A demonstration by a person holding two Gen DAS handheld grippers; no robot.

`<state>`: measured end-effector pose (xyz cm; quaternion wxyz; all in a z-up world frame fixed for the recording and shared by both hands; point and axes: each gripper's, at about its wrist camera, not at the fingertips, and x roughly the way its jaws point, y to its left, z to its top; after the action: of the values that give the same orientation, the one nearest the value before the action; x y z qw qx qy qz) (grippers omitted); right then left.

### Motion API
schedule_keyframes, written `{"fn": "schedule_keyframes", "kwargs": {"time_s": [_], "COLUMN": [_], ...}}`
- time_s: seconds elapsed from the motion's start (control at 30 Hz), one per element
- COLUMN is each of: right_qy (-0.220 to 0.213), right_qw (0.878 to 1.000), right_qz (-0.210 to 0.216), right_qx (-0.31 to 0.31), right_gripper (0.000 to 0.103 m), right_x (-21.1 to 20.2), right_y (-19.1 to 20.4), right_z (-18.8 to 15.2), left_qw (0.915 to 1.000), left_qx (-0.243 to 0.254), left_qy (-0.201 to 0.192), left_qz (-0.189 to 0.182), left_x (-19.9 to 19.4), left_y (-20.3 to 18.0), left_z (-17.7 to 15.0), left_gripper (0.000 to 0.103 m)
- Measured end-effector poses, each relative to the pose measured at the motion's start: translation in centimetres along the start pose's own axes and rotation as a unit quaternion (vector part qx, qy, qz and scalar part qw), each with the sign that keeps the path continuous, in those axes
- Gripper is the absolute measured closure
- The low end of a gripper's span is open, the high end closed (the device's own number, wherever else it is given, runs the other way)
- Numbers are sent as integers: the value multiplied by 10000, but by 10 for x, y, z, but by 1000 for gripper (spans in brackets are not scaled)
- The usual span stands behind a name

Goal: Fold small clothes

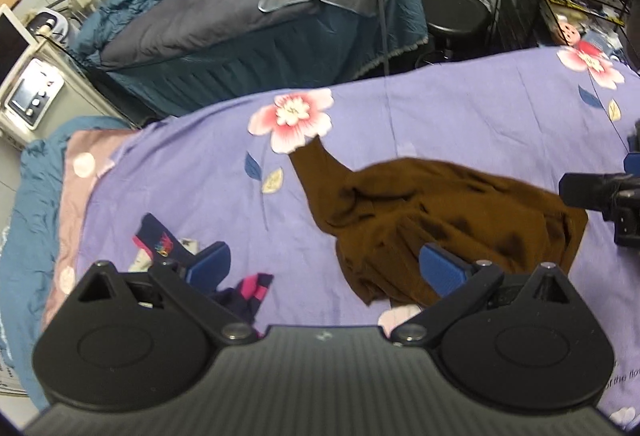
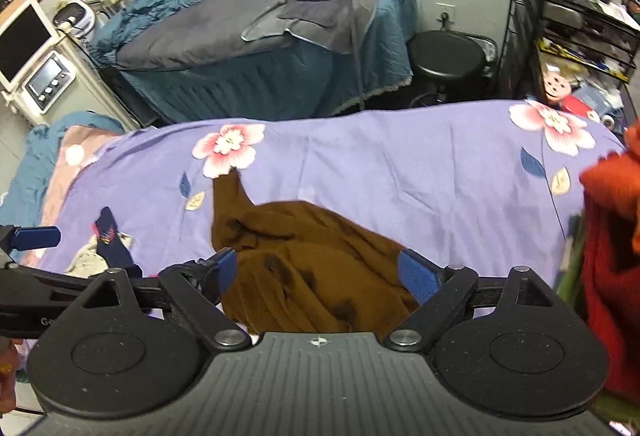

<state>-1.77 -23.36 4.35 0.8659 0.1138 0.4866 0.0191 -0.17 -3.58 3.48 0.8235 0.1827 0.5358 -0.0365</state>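
A crumpled brown garment [image 1: 436, 220] lies on the purple flowered sheet [image 1: 460, 120], one narrow end stretched toward a pink flower. My left gripper [image 1: 324, 264] hovers open above the sheet, its right finger over the garment's near left edge. In the right wrist view the brown garment [image 2: 304, 260] sits between the fingers of my right gripper [image 2: 320, 270], which is open above it. The left gripper's blue fingertip [image 2: 38, 236] shows at that view's left edge. The right gripper's black body [image 1: 608, 196] enters the left wrist view at far right.
Navy and pink socks [image 1: 160, 240] and a pale small garment lie left of the brown one. A red knitted garment [image 2: 612, 236] hangs at the right. Beyond the sheet stand a second bed with grey and teal covers [image 1: 248, 20], a black stool [image 1: 456, 16] and wire shelves [image 2: 580, 16].
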Motion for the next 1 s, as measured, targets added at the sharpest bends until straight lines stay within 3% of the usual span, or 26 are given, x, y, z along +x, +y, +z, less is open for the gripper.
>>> {"fn": "schedule_keyframes", "kwargs": {"time_s": [0.13,0.3,0.6,1.0], "right_qy": [12,191,289,398], "right_qw": [9990,9978,9967,9959], "right_qz": [-433,-636,-736,-785], "right_qx": [-59,0,180,191], "right_gripper": [0,0,0,0], "right_x": [3,12,19,22], "right_y": [6,5,12,20], "right_z": [-18,-33,-54,-60], "left_qw": [9997,9991,9977,9976], "left_qx": [19,99,446,347], "left_qy": [81,225,230,137], "left_qz": [-228,-357,-449,-578], "left_x": [14,31,47,48], "left_y": [1,-1,-17,-15], "left_z": [-17,-33,-38,-38], "left_gripper": [0,1,2,2]}}
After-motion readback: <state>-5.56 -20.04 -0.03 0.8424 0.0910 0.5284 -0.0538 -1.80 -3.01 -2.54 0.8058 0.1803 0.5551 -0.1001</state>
